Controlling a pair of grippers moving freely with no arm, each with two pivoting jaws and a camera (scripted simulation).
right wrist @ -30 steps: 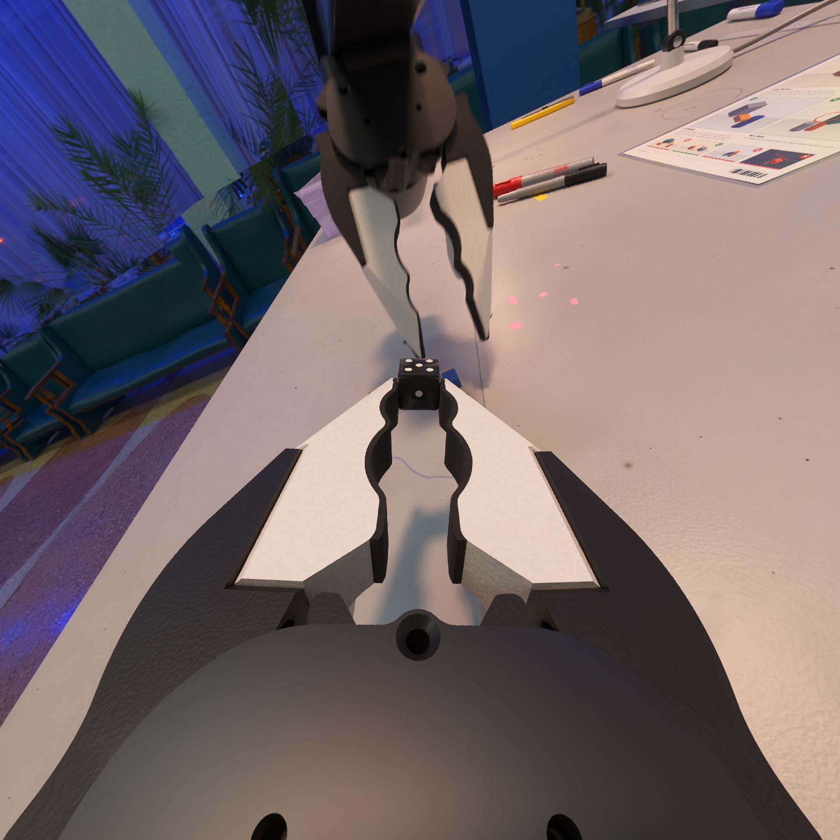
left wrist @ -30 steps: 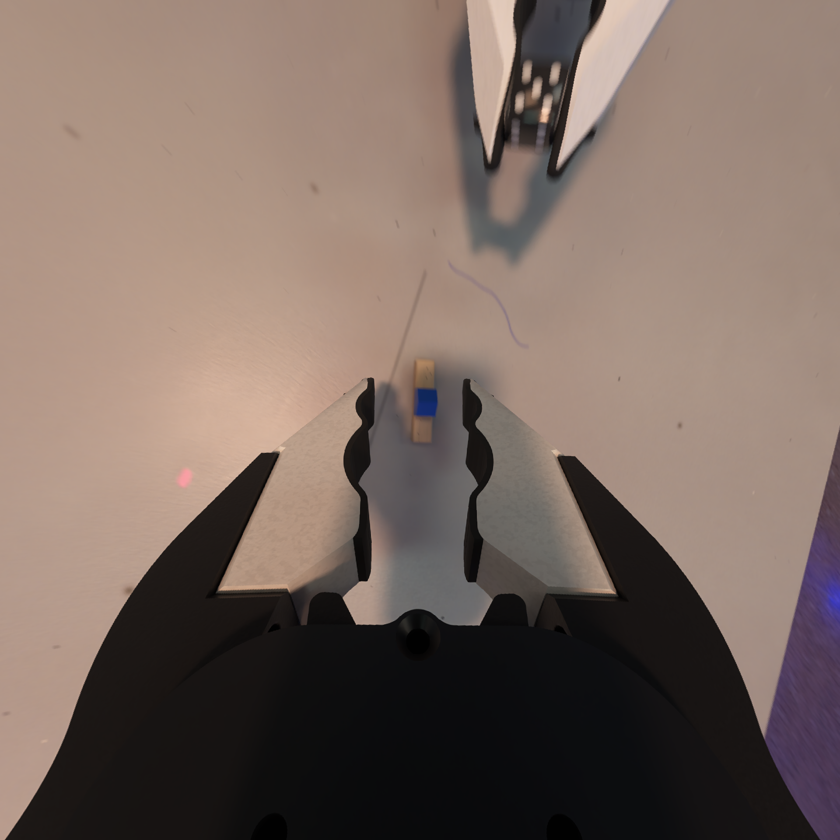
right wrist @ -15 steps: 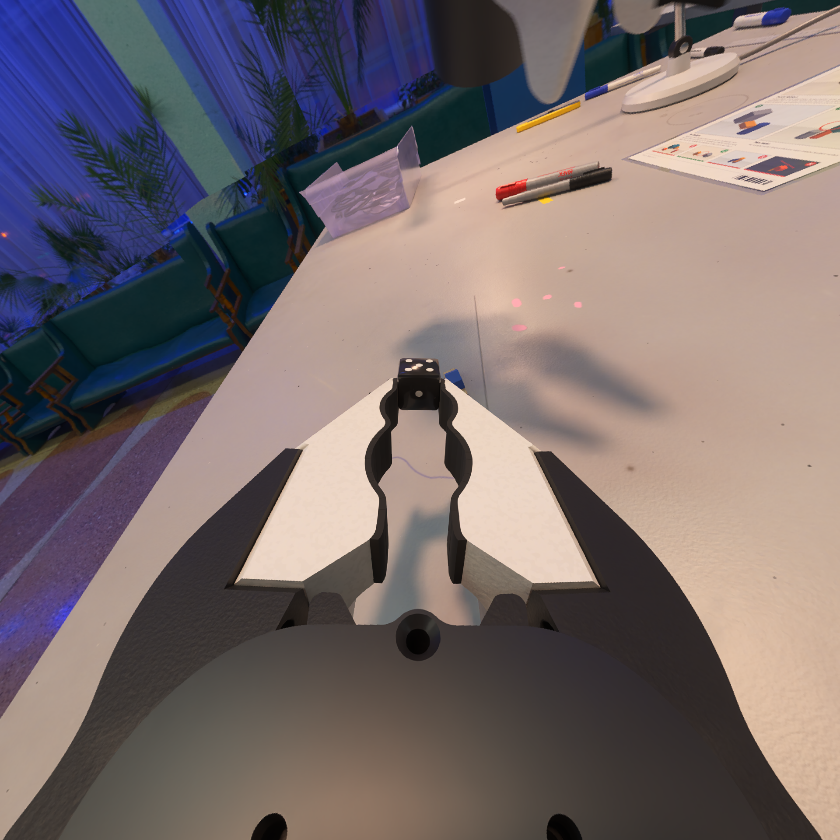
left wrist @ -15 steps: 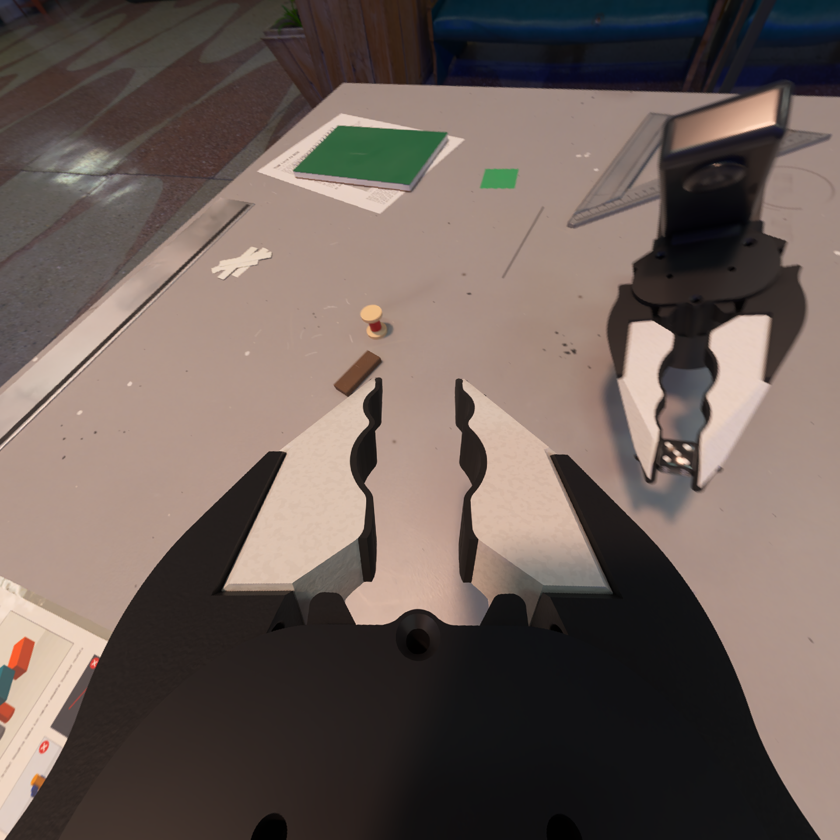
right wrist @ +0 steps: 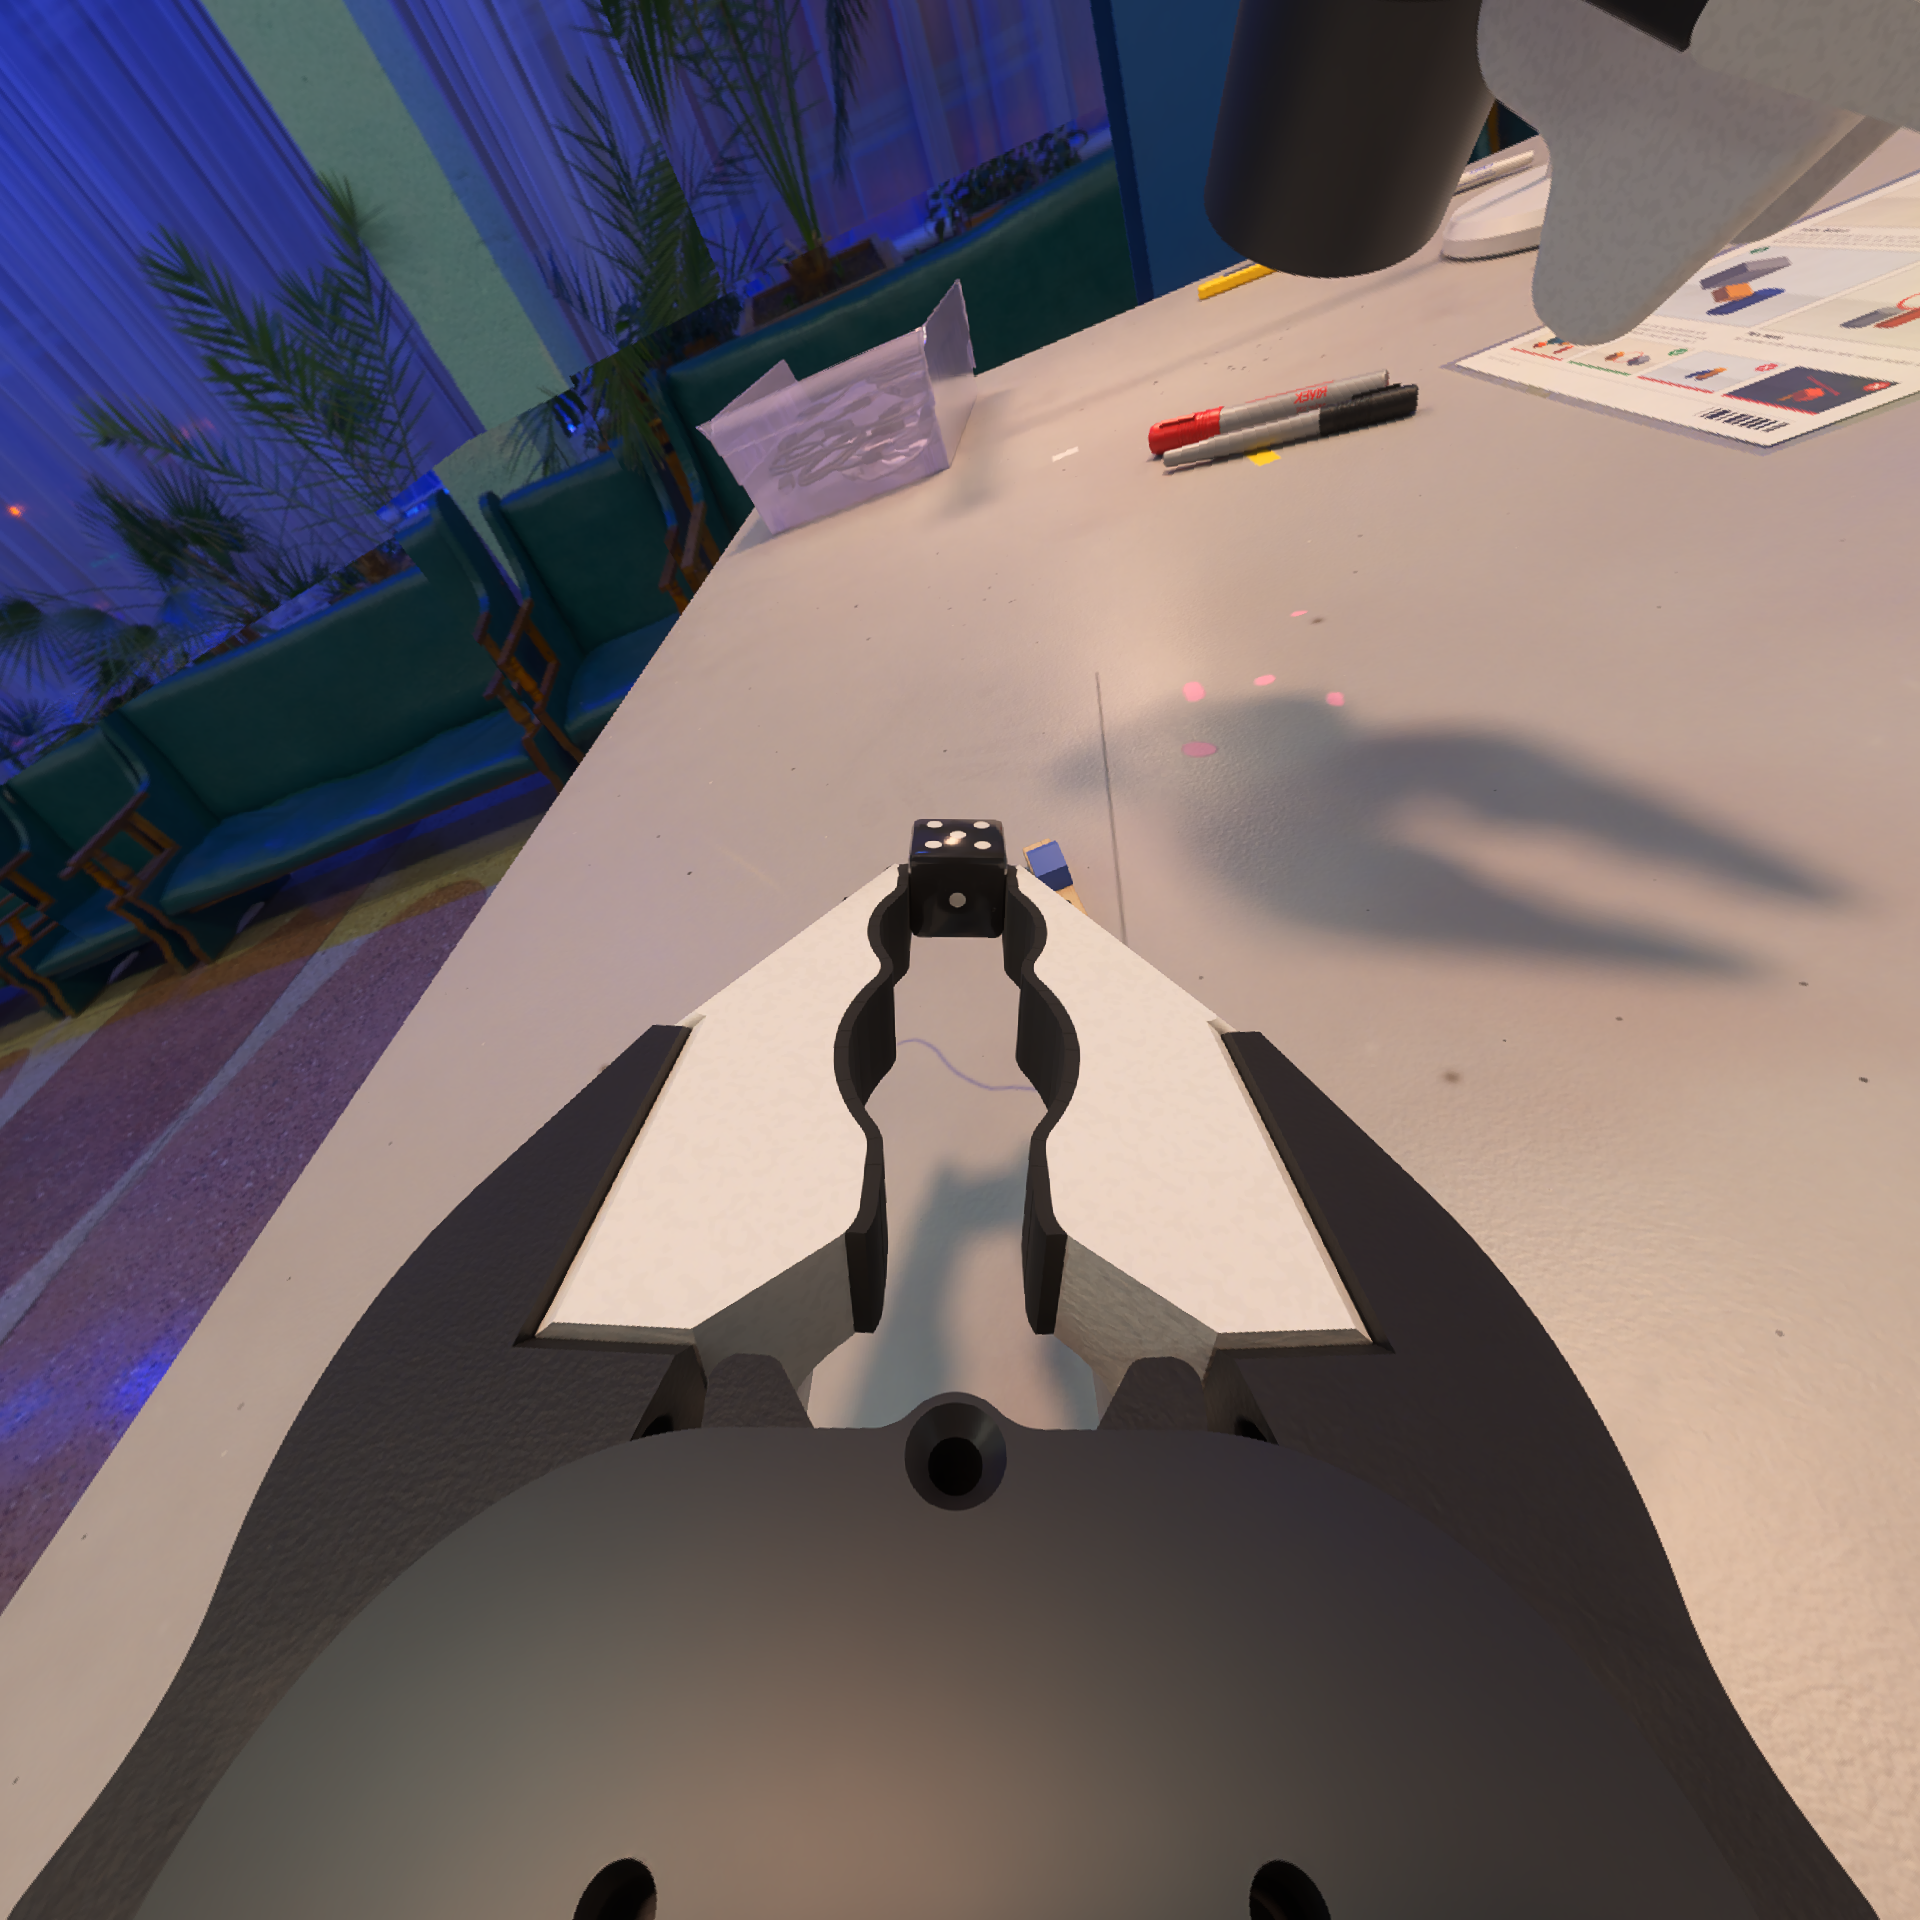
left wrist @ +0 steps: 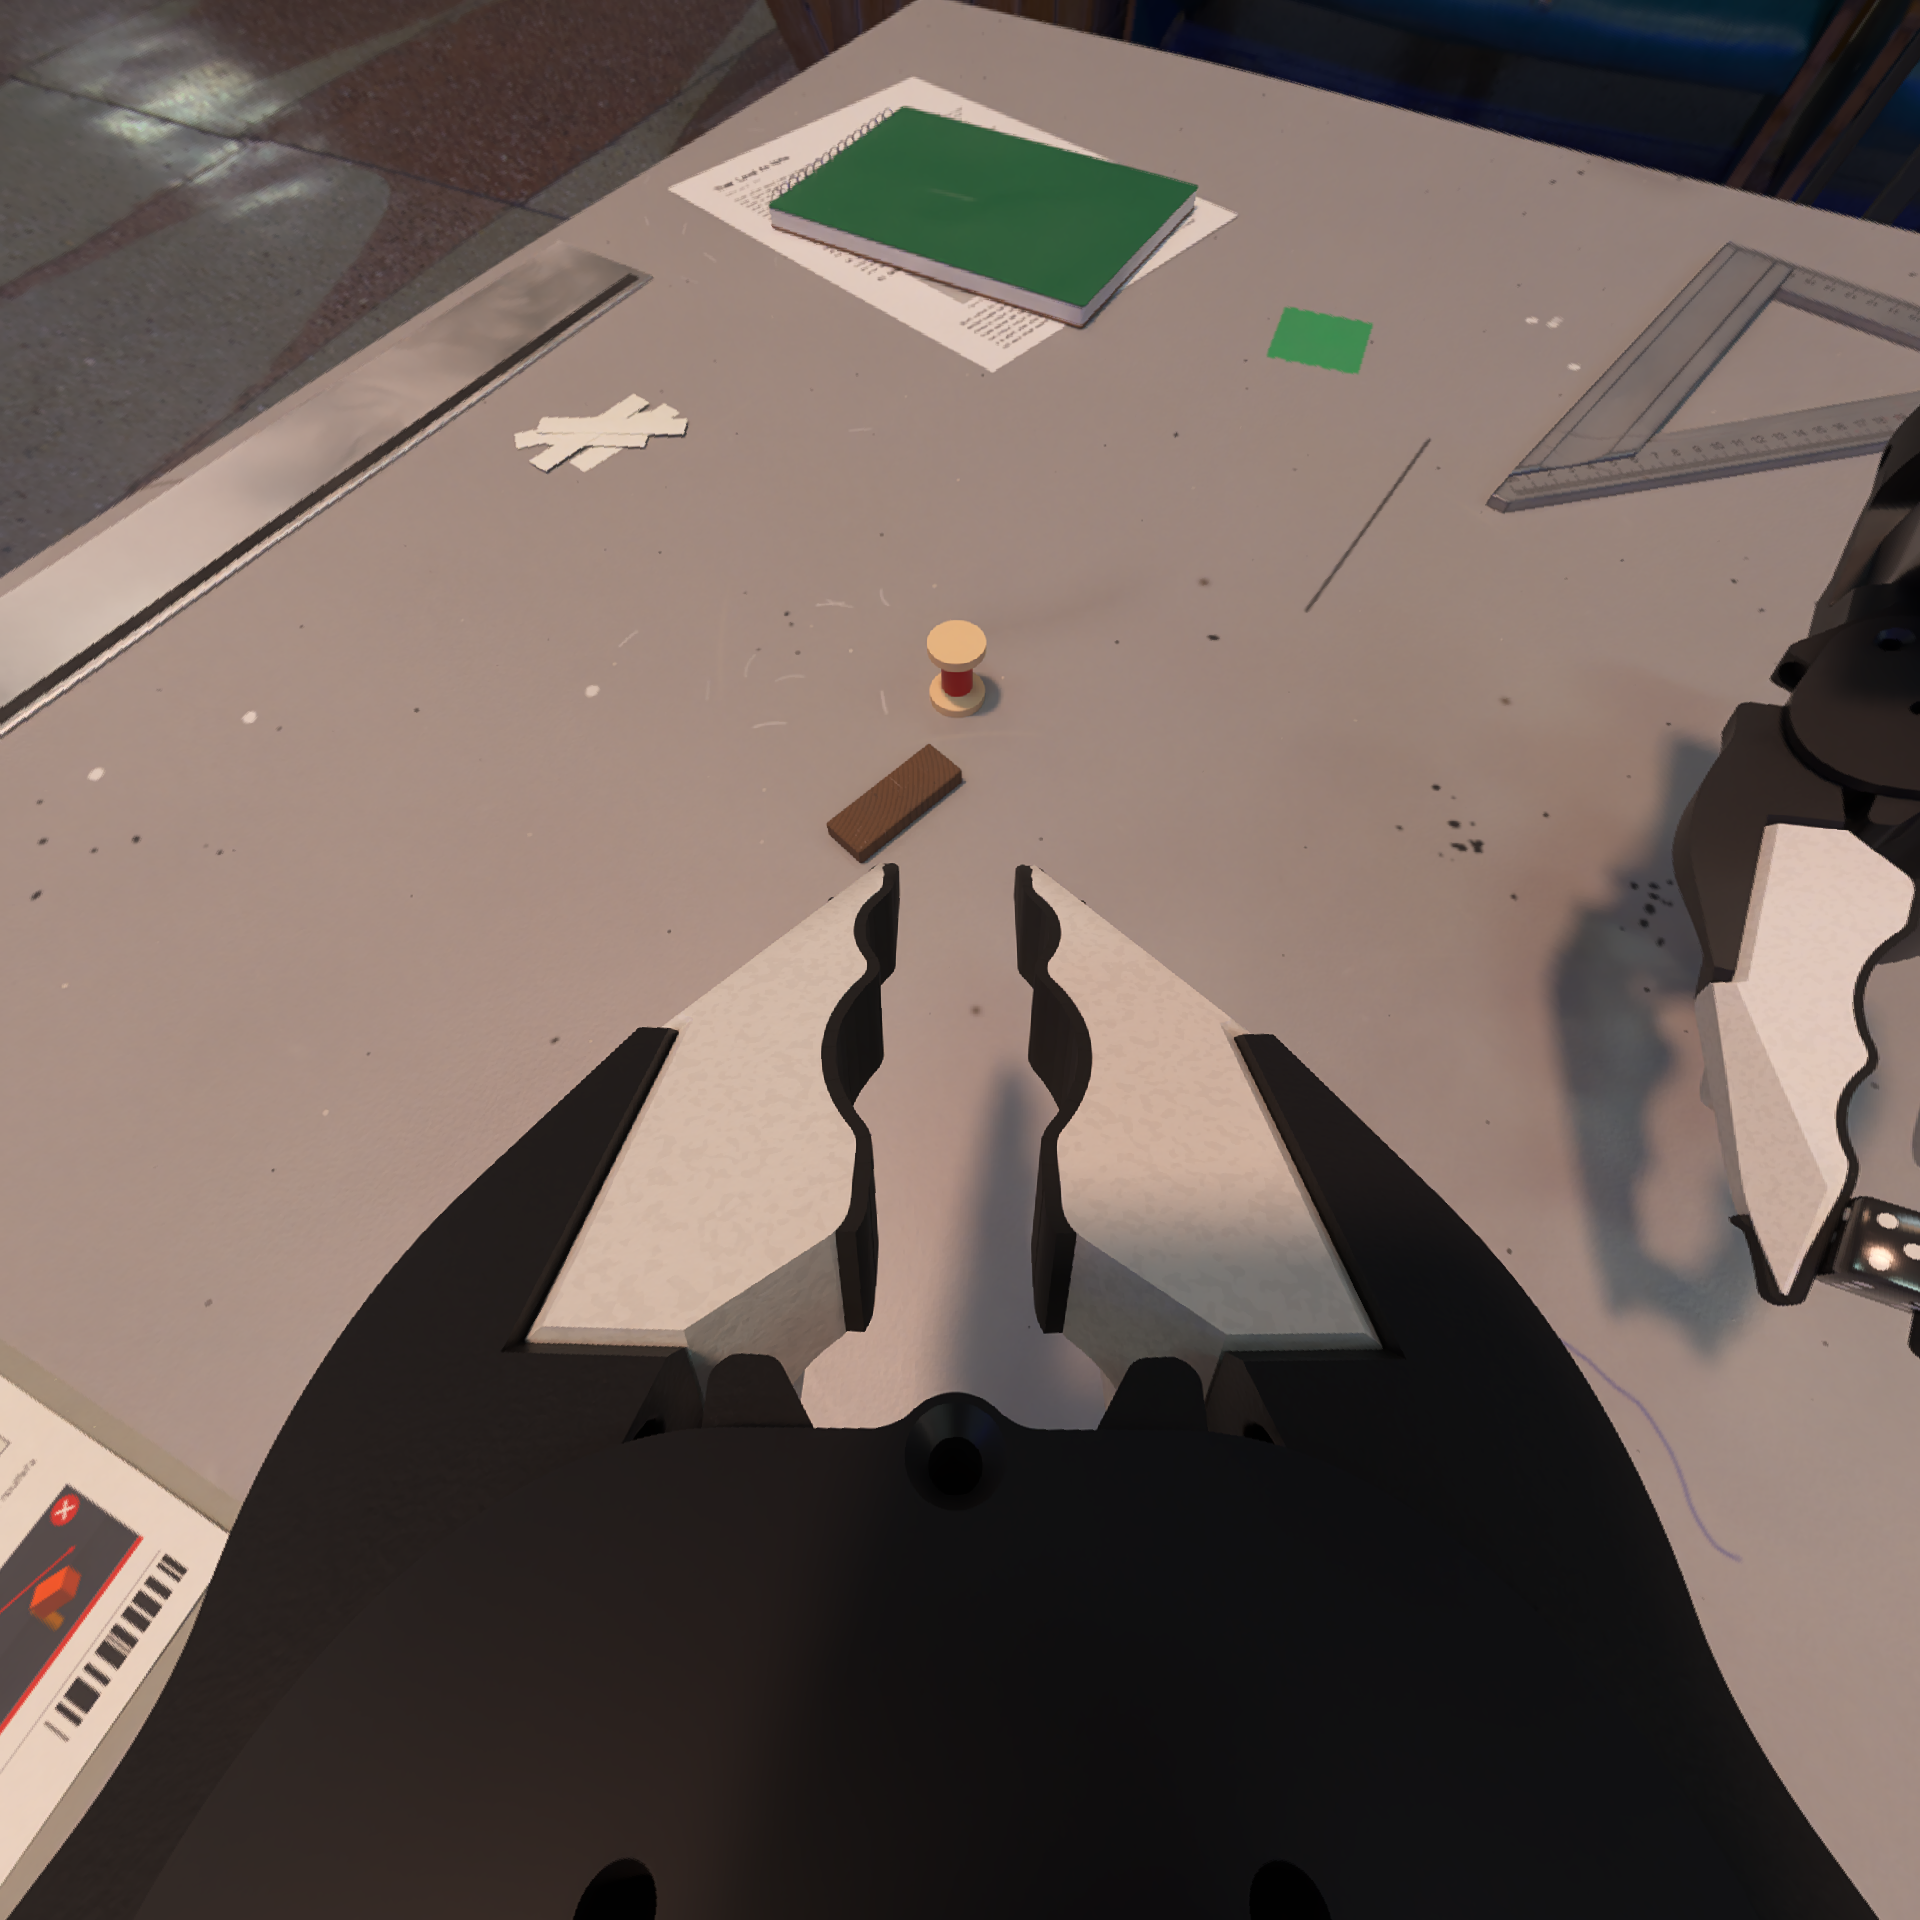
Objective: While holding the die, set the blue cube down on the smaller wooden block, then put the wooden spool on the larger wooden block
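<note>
The left hand-held gripper (left wrist: pixel 956 883) hangs released above the bench (left wrist: pixel 416 935); the wooden spool (left wrist: pixel 956 667) stands upright at twelve o'clock beyond it. The right hand-held gripper (right wrist: pixel 956 883) grasps the die (right wrist: pixel 957 878).

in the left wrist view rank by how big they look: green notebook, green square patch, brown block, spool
1. green notebook
2. brown block
3. green square patch and spool: look alike, so unranked.
The notebook and patch lie farther from the camera, so true sizes may differ.

Print on instruction sheet (right wrist: pixel 1725 343), marker (right wrist: pixel 1273 407), paper under notebook (left wrist: pixel 940 296); ruler graduations (left wrist: pixel 1704 457).
</note>
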